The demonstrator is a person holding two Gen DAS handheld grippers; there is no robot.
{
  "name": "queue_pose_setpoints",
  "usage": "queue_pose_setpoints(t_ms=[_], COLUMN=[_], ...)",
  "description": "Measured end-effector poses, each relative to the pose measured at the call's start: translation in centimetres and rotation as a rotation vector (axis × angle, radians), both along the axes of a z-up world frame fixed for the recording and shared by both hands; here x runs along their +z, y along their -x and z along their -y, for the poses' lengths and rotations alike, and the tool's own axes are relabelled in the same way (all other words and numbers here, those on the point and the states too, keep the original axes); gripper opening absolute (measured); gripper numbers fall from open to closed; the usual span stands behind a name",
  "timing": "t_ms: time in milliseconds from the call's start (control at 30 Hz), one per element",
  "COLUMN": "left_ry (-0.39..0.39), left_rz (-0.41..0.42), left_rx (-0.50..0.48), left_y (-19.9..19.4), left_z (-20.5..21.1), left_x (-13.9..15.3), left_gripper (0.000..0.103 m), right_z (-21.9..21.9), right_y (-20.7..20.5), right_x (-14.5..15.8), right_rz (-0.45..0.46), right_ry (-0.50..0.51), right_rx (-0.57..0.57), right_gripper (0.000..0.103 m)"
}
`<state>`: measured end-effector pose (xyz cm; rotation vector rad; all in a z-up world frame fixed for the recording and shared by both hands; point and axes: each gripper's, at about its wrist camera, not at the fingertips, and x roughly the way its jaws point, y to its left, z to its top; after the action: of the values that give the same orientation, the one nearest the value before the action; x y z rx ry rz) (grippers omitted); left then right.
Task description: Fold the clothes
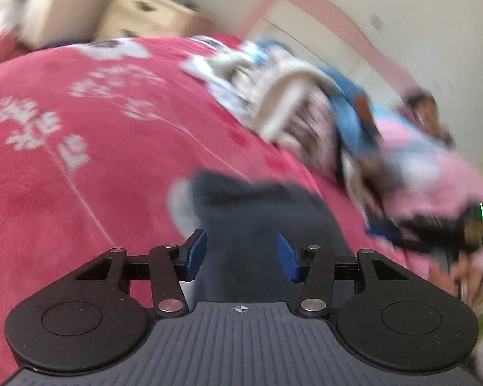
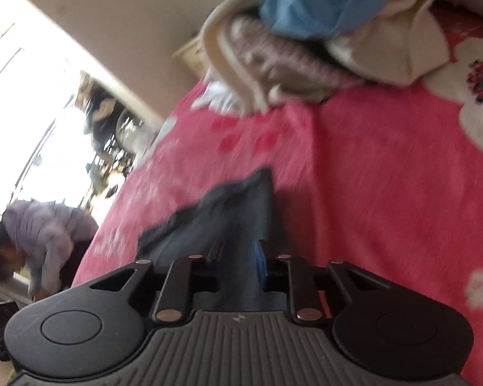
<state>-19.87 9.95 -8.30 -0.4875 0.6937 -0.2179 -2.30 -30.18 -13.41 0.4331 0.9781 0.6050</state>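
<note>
Garment: a dark navy, soft woven cloth (image 1: 257, 212) lies crumpled on the bed, its edges bunched into limp folds; in the right wrist view the same cloth (image 2: 228, 212) runs up from the jaws to a pointed corner.
Bedding: a fuzzy pink fleece blanket (image 1: 80, 160) with white printed lettering and flower shapes covers the bed.
Left gripper (image 1: 241, 254): jaws stand wide apart, blue pads either side of the navy cloth, gripping nothing; whether the pads touch the cloth is unclear through the blur.
Right gripper (image 2: 238, 257): jaws drawn narrow, pinching the navy cloth between them; it is tilted low over the blanket.
Clothes pile: cream knit, brown-and-white patterned fabric and light blue cloth heaped together (image 2: 306, 38) further up the bed, well apart from the navy cloth.
Surroundings: a pale wooden drawer unit (image 1: 151, 13) against the wall; a person in a lilac top (image 2: 45, 234) bends over beside the bed.
</note>
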Motion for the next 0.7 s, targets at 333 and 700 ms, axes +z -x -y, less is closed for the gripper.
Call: queue_pose_setpoints(t_ms=[333,700], left_ry=[-0.103,-0.186], left_rz=[-0.118,-0.117], left_rx=[0.003,-0.047], left_y=[2.3,5.1], left_z=[2.7,5.1], left_x=[-3.3,-3.2], left_gripper=[0.042,0.043], right_z=[3.3,0.4], right_y=[1.2,7.7], right_x=[-0.9,-2.2], right_rz=[-0.095,-0.14], right_ry=[0.039,0.261], right_rx=[-0.244,-0.107], right_gripper=[0.007,0.002])
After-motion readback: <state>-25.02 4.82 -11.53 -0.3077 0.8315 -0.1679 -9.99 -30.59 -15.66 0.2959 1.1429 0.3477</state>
